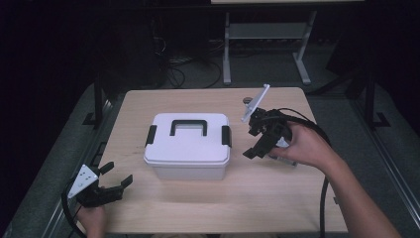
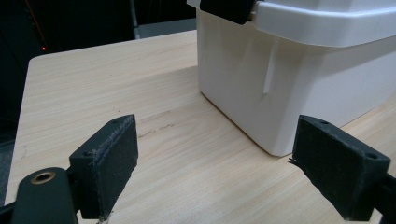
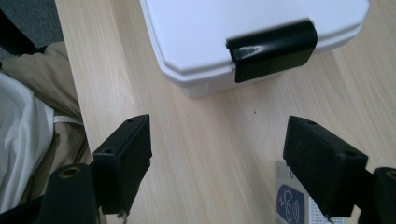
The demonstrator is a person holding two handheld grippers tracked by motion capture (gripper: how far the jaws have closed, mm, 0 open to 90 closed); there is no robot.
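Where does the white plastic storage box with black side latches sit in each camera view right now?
High view: white plastic storage box at table centre, between both hand-held grippers.
Left gripper view: upper right, a corner and side wall, beyond the open jaws.
Right gripper view: top centre, lid.
Shared landmark: black side latch, also at the high view's right box edge.

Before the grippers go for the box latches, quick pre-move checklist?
1. Left gripper open, holding nothing: ok.
2. Right gripper open, holding nothing: ok.
3. White box upright, lid seated: ok.
4. Both black latches, left latch and right latch, down: ok.
5. Right latch in line with right jaws, right gripper view: ok.
6. Small printed card under the right jaw, may snag: cannot tell.
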